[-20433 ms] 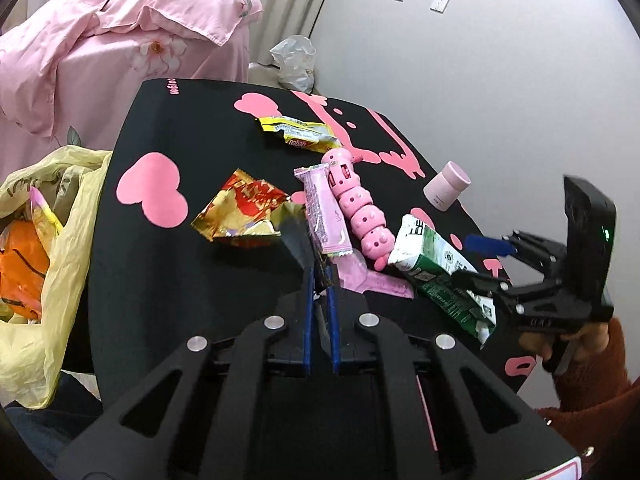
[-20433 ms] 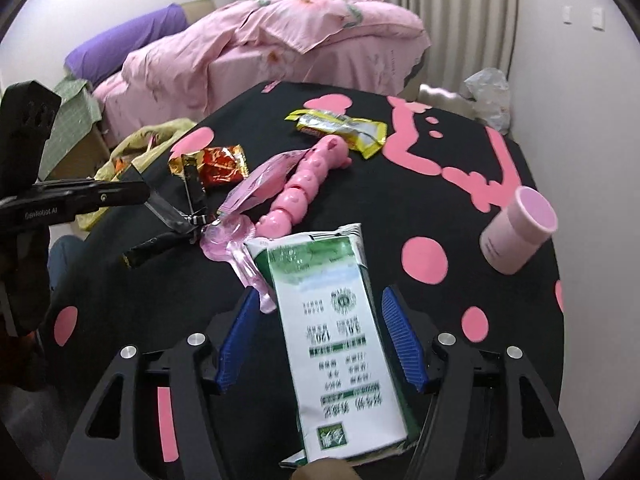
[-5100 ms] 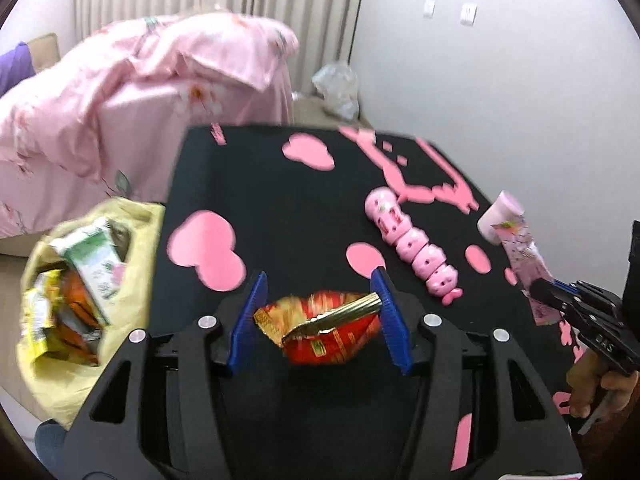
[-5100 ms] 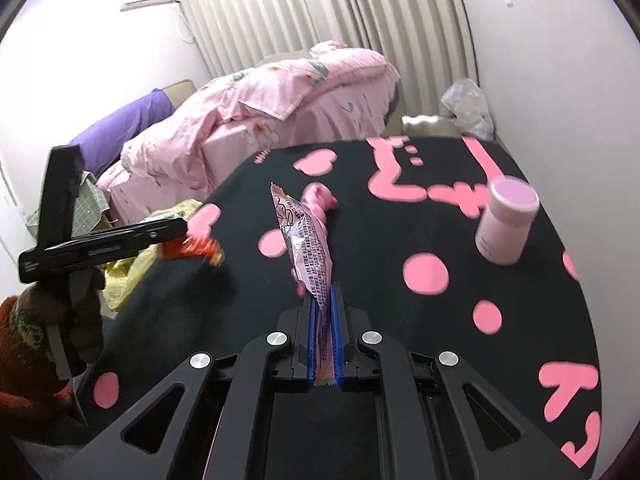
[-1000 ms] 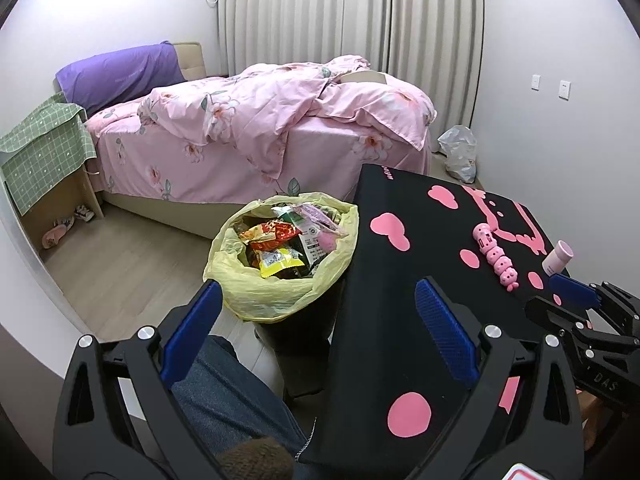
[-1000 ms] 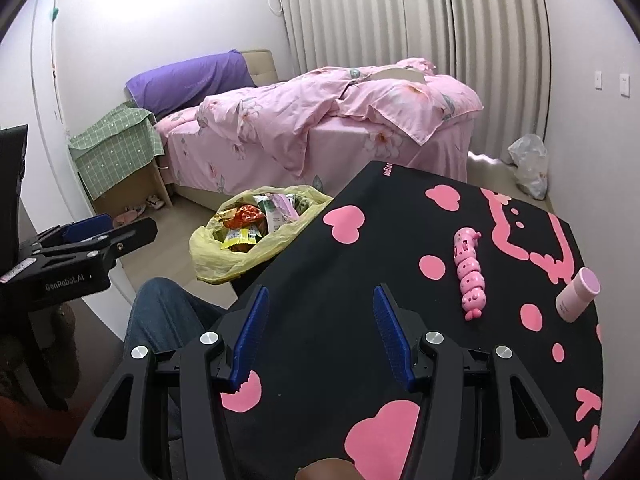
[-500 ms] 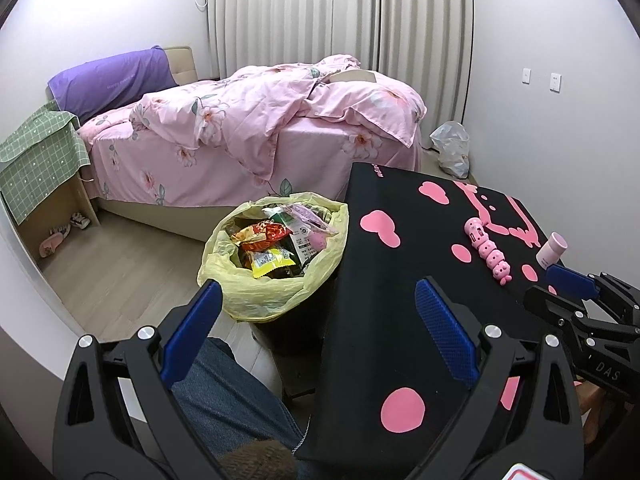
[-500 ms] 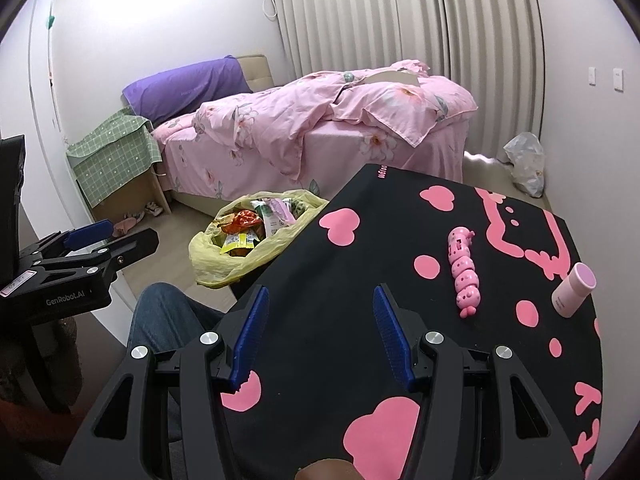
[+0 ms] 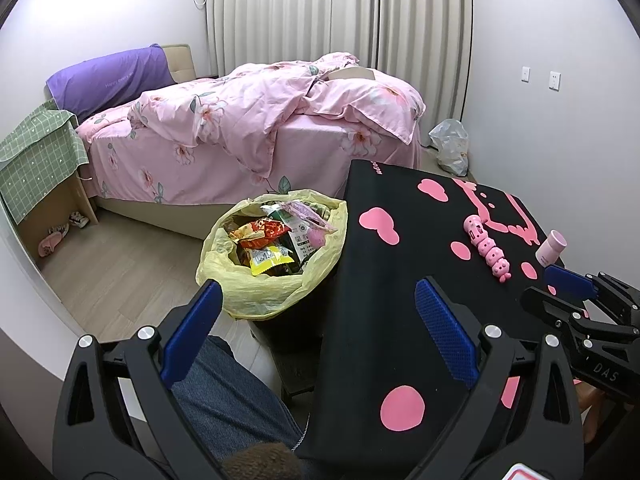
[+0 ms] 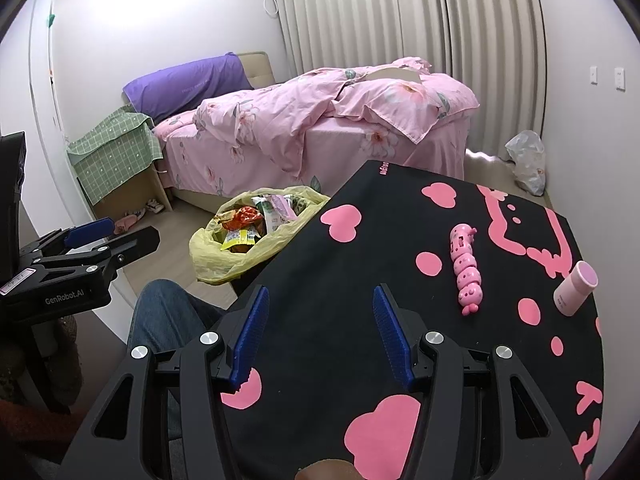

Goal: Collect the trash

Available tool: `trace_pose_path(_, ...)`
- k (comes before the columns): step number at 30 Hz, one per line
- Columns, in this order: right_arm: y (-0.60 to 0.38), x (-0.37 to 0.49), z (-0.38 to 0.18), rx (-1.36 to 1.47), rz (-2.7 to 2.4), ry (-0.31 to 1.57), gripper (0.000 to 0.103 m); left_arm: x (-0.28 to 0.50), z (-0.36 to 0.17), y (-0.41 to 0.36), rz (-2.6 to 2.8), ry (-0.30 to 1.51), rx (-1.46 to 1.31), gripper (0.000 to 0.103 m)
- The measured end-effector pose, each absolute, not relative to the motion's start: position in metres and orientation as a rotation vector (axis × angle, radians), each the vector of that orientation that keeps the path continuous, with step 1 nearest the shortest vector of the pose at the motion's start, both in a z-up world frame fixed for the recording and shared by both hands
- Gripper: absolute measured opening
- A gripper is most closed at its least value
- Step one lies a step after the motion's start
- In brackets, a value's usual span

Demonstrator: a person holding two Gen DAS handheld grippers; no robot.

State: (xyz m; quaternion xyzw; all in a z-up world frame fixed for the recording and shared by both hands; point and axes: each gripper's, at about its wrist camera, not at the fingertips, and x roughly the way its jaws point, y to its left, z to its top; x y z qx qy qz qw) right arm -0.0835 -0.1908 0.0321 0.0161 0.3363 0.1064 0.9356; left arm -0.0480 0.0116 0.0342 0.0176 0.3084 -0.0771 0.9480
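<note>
A yellow trash bag (image 9: 256, 296) (image 10: 228, 260) stands beside the table's left edge, filled with several wrappers and a milk carton. The black table (image 9: 400, 320) (image 10: 360, 260) with pink shapes carries a pink caterpillar toy (image 9: 486, 246) (image 10: 464, 268) and a small pink bottle (image 9: 551, 247) (image 10: 576, 288). My left gripper (image 9: 316, 304) (image 10: 116, 232) is open and holds nothing, near the table's front left corner. My right gripper (image 10: 318, 304) (image 9: 560, 284) is open over the table's near part, with nothing between its fingers.
A bed with pink bedding (image 9: 260, 128) fills the back. A green-covered bedside stand (image 9: 36, 168) is at the left. A white plastic bag (image 9: 450, 148) lies by the far wall. A person's jeans-clad leg (image 9: 224, 396) sits below the grippers.
Both views have shifted slightly, so the bag and table sit a little lower and nearer. Both grippers stay open and empty.
</note>
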Motion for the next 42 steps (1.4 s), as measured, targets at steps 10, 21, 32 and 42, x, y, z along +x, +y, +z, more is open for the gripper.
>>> trace_pose_path(10,-0.1898,-0.0839,0.0310,0.034,0.211,0.687,0.052,-0.0477,0.0317,0.0135,-0.165,0.627,0.038,0.092)
trace_pose_path(21,-0.1912,-0.0868,0.0346,0.033,0.204,0.673,0.052,-0.0464,0.0335,0.0155,-0.160,0.621,0.039,0.092)
trace_pose_path(32,-0.1916,-0.0874,0.0347,0.033,0.203,0.673,0.052,-0.0464,0.0335,0.0158,-0.161,0.621,0.039,0.092)
trace_pose_path(42,-0.1909,-0.0867,0.0346,0.032,0.205,0.672,0.052,-0.0462,0.0335,0.0164,-0.162,0.622,0.038,0.092)
